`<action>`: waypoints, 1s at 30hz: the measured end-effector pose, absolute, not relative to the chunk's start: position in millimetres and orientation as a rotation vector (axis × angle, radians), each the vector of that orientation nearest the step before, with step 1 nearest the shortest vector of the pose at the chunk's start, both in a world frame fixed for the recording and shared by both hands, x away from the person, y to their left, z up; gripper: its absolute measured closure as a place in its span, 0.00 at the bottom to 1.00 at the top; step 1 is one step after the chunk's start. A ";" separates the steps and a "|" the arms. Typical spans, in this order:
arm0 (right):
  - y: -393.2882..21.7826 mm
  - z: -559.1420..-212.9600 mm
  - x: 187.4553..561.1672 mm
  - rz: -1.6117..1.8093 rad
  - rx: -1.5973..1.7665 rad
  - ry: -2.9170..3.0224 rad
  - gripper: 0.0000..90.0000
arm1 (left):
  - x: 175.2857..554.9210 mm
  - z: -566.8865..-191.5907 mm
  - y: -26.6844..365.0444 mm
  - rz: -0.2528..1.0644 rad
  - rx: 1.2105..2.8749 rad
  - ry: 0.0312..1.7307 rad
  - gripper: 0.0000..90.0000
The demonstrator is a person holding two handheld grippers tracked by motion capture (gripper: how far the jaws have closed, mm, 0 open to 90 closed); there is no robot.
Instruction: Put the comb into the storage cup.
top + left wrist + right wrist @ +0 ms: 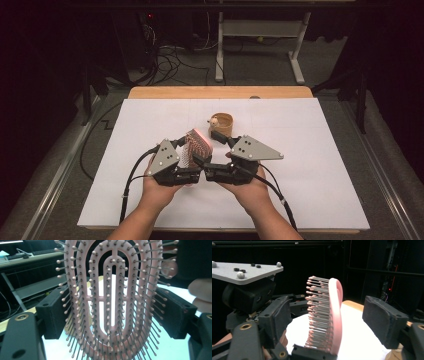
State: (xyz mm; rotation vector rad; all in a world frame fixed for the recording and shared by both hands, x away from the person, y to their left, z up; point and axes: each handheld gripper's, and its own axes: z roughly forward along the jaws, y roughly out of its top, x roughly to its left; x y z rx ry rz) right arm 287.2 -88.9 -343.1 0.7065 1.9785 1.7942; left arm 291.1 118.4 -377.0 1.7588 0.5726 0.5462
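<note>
Pink brush (198,146) sits at frame centre of the high view, held up off the white tabletop (310,185), between the two hand-held grippers.

Left hand-held gripper (186,150): lower left of centre in the high view, grey plate on top, hand under it. In the left gripper view the brush head (113,300) stands upright between the two black jaws, bristle side toward the camera, bristle tips touching or just beside both pads. Jaws stand fairly wide. Whether the pads press the brush rim itself I cannot tell; the bristles hide the contact line.

Right hand-held gripper (212,152): lower right of centre in the high view, just beside the left one, hand under it. In the right gripper view the brush (329,317) shows edge-on at frame centre, bristles pointing to frame left, pink back toward frame right. It stands between the jaws with a clear gap to the right pad; the left pad is near the bristle tips. Jaws wide, not gripping. The left gripper's grey plate (242,270) sits upper left of that frame.

Wooden cup (222,123) stands on the tabletop just above the grippers in the high view, apart from the brush.
</note>
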 end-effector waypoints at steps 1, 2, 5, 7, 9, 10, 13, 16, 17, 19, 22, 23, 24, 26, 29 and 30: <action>-88.9 -343.1 287.2 1.794 0.707 1.978 0.28 | 291.1 -377.0 118.4 0.546 1.759 0.573 0.22; -88.6 -343.5 288.2 1.789 0.709 1.981 0.30 | 291.0 -377.5 116.0 0.541 1.755 0.575 0.22; -89.1 -343.8 290.2 1.793 0.726 1.970 0.32 | 291.0 -378.4 112.9 0.542 1.759 0.577 0.22; -89.1 -344.0 290.8 1.793 0.732 1.972 0.33 | 291.0 -378.9 111.8 0.542 1.759 0.580 0.22; -88.5 -344.5 291.9 1.785 0.739 1.984 0.39 | 290.9 -379.4 110.5 0.543 1.763 0.580 0.22; -88.3 -344.8 292.0 1.782 0.736 1.986 0.40 | 290.4 -379.8 109.3 0.545 1.762 0.581 0.22; -88.0 -345.3 292.9 1.775 0.748 1.986 0.42 | 290.0 -379.8 108.7 0.549 1.762 0.581 0.22; -87.0 -346.6 294.5 1.768 0.763 1.994 0.45 | 289.5 -379.9 108.1 0.551 1.762 0.580 0.22; -86.5 -346.9 294.4 1.765 0.765 1.992 0.46 | 289.5 -380.0 108.2 0.550 1.762 0.581 0.22; -86.2 -346.9 294.6 1.758 0.769 1.990 0.49 | 289.4 -379.9 108.2 0.553 1.761 0.583 0.22; -86.4 -346.5 294.9 1.759 0.777 1.982 0.52 | 289.6 -379.8 108.8 0.559 1.759 0.590 0.22; -86.6 -346.3 295.0 1.758 0.777 1.977 0.54 | 289.7 -379.8 108.8 0.560 1.759 0.592 0.22; -86.7 -346.1 295.0 1.756 0.779 1.977 0.54 | 289.8 -379.9 108.9 0.559 1.758 0.593 0.22; -86.9 -345.8 295.2 1.755 0.780 1.980 0.57 | 289.6 -380.0 108.7 0.561 1.759 0.592 0.22; -86.5 -345.3 294.5 1.751 0.772 1.978 0.59 | 289.6 -380.0 108.2 0.557 1.758 0.592 0.22; -86.5 -345.2 294.3 1.749 0.769 1.980 0.61 | 290.1 -379.7 108.1 0.553 1.757 0.593 0.22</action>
